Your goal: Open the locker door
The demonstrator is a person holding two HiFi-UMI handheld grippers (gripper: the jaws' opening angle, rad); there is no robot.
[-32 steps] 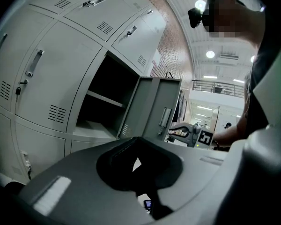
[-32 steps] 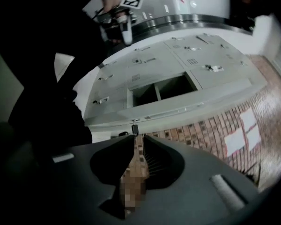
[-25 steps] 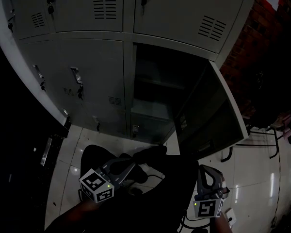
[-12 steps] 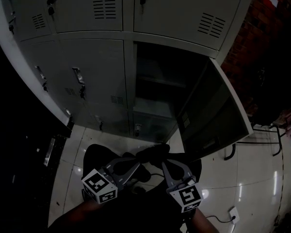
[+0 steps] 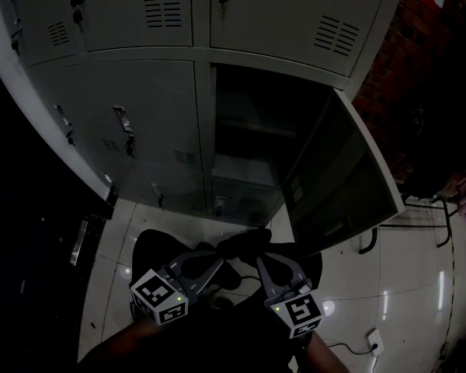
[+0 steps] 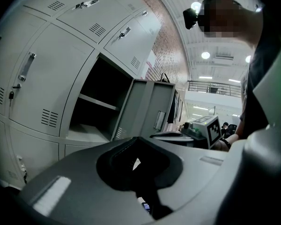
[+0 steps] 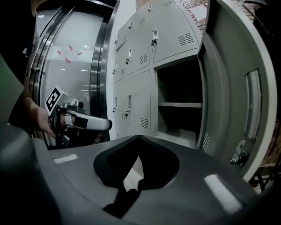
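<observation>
The grey locker door point(image 5: 349, 181) stands swung open to the right, showing a dark compartment point(image 5: 252, 142) with one shelf. In the right gripper view the door point(image 7: 234, 93) is close on the right, its latch low on the edge. Both grippers hang low in front of the lockers, well short of the door. My left gripper point(image 5: 217, 256) and my right gripper point(image 5: 258, 261) sit side by side, jaws pointing at the lockers. Each is shut with nothing between its jaws, as seen at the left gripper point(image 6: 136, 138) and the right gripper point(image 7: 139, 136).
Closed lockers point(image 5: 140, 123) with handles fill the bank to the left and above. A brick wall point(image 5: 427, 92) rises at the right. Metal chair legs point(image 5: 439, 224) and a floor cable point(image 5: 349, 348) lie on the glossy tiles. A dark glass door point(image 7: 75, 64) stands left.
My right gripper has swung from the lower right up and left to sit beside the left gripper. The door and the left gripper have stayed put.
</observation>
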